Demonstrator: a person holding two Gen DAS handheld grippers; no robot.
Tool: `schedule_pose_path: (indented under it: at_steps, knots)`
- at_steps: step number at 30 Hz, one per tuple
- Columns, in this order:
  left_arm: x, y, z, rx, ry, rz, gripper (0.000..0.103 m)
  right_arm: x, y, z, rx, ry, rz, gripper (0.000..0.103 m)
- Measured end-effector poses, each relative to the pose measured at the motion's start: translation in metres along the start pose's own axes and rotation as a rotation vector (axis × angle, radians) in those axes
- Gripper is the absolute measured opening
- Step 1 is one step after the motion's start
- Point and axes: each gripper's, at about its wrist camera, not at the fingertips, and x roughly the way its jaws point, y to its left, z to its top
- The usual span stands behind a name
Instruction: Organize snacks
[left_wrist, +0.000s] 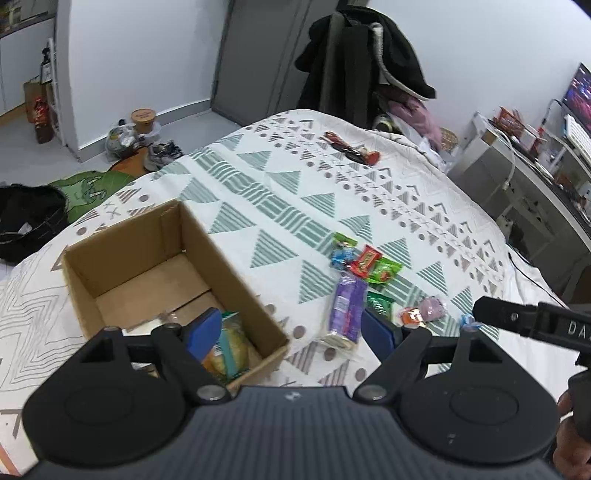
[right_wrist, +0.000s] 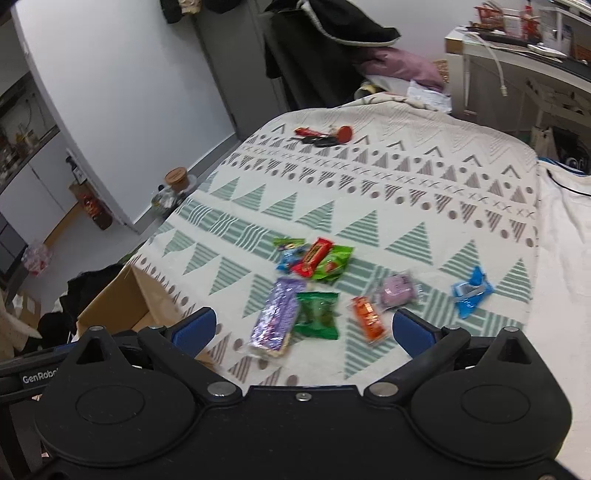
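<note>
Crinkly foil and plastic wrappers all over, so these snacks should be light, floppy and a bit slippery. I'd guess the best hold is across the middle of a pack or on a sealed end, not too hard, since the purple wafer pack (right_wrist: 275, 317) probably has breakable stuff inside.

Where things are: the pile lies on the patterned bedspread (right_wrist: 406, 177), just beside the cardboard box (left_wrist: 147, 258). Purple pack nearest the box, green packet (right_wrist: 317, 314) touching it, orange one (right_wrist: 369, 319) next over, blue packet (right_wrist: 472, 291) off on its own, and a red bar (right_wrist: 314, 256) lying on more green and blue wrappers further back.

Both sets of fingers are spread wide and gripping nothing: left gripper (left_wrist: 291, 328) hangs over the box's near corner, right gripper (right_wrist: 303, 328) over the purple and green packs.

Only the left wrist view looks into the box, where a yellowish snack pack (left_wrist: 231, 347) already lies in the near corner. The right view catches just a box edge, but gives a clearer look at the blue packet.
</note>
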Motion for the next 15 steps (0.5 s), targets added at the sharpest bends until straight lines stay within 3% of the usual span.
schedule_pose_path:
  at_steps: [15]
  knots:
    - [0.002,-0.044,0.014,-0.010,-0.027,-0.096,0.082,-0.007,-0.069,0.014,0.116,-0.030,-0.035,0.103]
